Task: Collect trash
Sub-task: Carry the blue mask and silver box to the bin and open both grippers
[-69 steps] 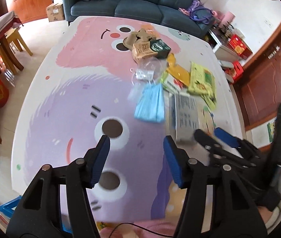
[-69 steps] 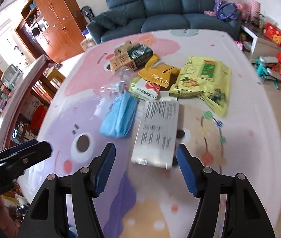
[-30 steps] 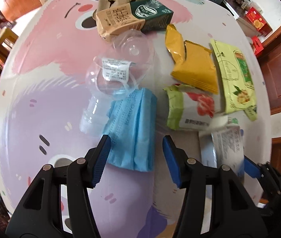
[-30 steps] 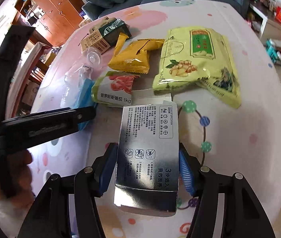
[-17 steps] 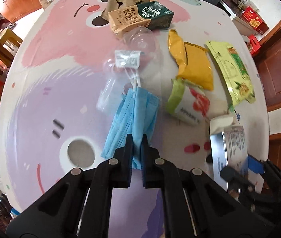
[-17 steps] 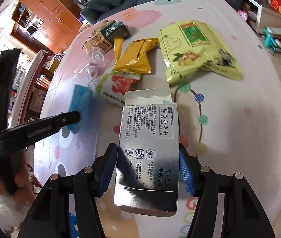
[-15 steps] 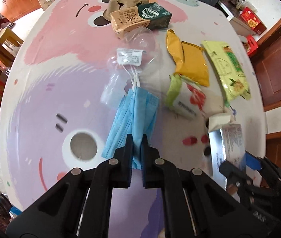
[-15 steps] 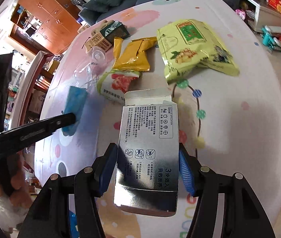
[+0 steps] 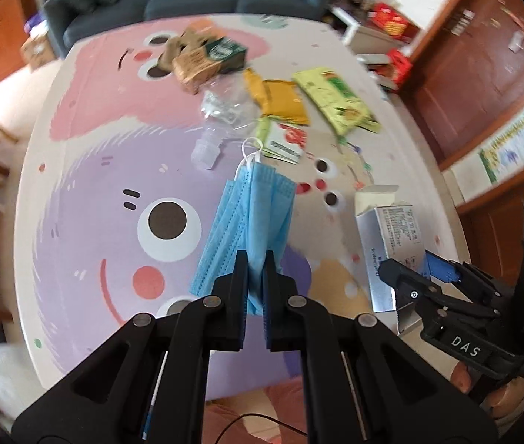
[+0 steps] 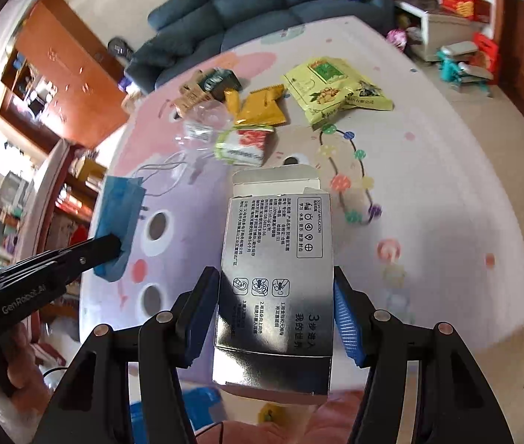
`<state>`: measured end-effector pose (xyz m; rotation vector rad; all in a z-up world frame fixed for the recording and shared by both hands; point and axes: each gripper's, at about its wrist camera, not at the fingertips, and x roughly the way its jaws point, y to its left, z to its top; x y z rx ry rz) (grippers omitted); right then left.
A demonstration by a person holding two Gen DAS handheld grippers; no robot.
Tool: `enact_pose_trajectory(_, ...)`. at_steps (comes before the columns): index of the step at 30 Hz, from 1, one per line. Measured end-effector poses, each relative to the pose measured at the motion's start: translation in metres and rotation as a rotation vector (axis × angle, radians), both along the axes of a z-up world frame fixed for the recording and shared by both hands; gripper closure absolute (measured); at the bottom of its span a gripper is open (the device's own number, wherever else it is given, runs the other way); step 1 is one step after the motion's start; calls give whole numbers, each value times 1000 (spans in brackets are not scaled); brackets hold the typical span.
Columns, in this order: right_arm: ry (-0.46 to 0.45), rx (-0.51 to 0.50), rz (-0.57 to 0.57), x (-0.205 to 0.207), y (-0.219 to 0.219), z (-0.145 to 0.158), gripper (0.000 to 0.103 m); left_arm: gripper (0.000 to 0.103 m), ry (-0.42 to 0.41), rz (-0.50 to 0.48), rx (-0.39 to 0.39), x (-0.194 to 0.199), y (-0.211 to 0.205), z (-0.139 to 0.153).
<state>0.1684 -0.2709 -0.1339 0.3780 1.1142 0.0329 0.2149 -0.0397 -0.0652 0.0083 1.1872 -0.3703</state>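
A blue face mask point(image 9: 250, 218) is pinched in the closed left tool point(image 9: 254, 270), lifted above the mat point(image 9: 87, 170). A silver box point(image 10: 276, 270) is clamped in the right tool point(image 10: 274, 314); wrappers point(image 10: 262, 111) are left farther off.

Both hand-held grippers point(image 9: 255, 281) point(image 10: 276, 314) clamped, raised.

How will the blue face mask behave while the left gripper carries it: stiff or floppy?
Probably floppy: the blue face mask hangs in loose folds from the left gripper. Its ear loops dangle free and might snag. It looks thin, so likely very light.
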Motion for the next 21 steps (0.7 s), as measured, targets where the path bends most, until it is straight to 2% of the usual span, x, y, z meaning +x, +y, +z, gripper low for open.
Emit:
enact_pose_trajectory(4,-51,-13,-58,-51,37,16,44,99,-51,-72,-21,-32,17,15)
enact_pose_trajectory(8,-80,-8,-94,-94,70,23,44,99,-88,-145,-2,-68,35,24)
enact_pose_trajectory(15,-98,-7,-107,-166,108,23,44,99,-82,-231,49,-131,54,23)
enact_pose_trajectory(21,-76,23,-116,-213,113,18,44,99,-66,-232,99,-166,53,20)
